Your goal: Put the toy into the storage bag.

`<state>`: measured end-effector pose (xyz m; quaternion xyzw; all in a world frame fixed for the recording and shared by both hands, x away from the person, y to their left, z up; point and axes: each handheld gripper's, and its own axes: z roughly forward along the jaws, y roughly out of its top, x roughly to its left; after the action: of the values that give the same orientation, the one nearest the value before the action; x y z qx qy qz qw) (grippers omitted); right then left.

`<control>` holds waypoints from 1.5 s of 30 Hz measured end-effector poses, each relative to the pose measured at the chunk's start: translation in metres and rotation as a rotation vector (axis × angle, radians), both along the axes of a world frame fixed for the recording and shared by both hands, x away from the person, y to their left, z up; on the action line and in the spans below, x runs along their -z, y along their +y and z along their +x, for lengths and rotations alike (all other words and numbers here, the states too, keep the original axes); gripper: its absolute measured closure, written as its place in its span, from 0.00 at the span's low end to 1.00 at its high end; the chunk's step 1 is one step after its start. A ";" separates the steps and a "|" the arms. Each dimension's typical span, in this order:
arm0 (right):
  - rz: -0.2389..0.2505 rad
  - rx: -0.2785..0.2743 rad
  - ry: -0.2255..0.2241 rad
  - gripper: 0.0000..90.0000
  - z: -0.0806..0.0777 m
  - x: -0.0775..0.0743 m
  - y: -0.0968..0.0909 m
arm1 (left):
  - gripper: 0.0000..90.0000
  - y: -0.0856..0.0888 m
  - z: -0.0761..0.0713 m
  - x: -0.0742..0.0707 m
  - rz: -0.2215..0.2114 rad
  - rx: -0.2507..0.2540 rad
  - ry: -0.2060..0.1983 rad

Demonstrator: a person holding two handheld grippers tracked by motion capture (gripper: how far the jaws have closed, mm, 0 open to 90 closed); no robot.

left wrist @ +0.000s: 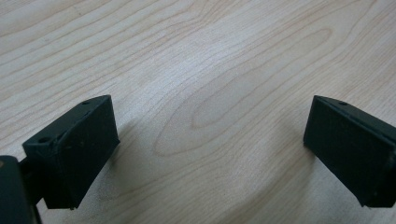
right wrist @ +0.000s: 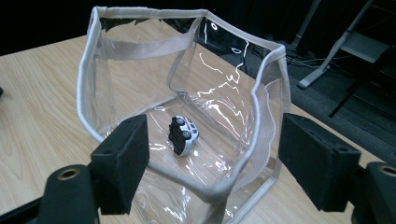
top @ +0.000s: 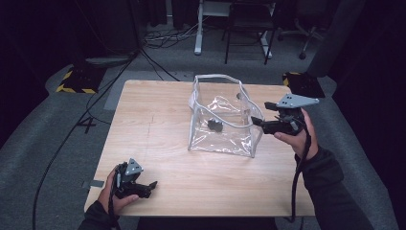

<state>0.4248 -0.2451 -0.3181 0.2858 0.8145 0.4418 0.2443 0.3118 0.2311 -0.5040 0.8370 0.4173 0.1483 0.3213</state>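
A clear plastic bag (top: pixel 225 117) with white trim stands open on the wooden table (top: pixel 158 143), right of centre. Inside it a small toy car (right wrist: pixel 183 135) lies on its side on the bag's bottom, also seen as a dark toy car (top: pixel 215 125) from above. My right gripper (top: pixel 258 123) is open at the bag's right rim, and its jaws straddle the near edge of the bag (right wrist: pixel 140 65). My left gripper (top: pixel 151 184) rests low at the table's front left corner, open, with only bare wood (left wrist: pixel 210 116) between its jaws.
The table's front and left parts carry nothing else. Beyond the far edge are a grey floor with cables (top: pixel 163 36), desk legs (top: pixel 198 28) and chairs (top: pixel 249 24). A black and yellow block (top: pixel 76 79) sits off the table's far left corner.
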 end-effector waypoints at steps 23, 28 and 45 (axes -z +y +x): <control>-0.034 0.025 -0.009 0.28 -0.013 0.018 -0.021 | 0.04 0.000 0.000 0.000 -0.001 -0.001 0.000; -0.012 0.018 0.008 0.28 -0.014 0.023 -0.026 | 0.04 0.000 0.000 0.000 0.000 0.000 0.000; -0.059 0.035 0.046 0.28 -0.018 0.050 -0.036 | 0.04 0.000 0.000 0.000 0.000 0.000 0.000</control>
<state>0.4070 -0.2808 -0.3685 0.3027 0.8274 0.4066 0.2416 0.3118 0.2312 -0.5040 0.8370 0.4174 0.1483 0.3213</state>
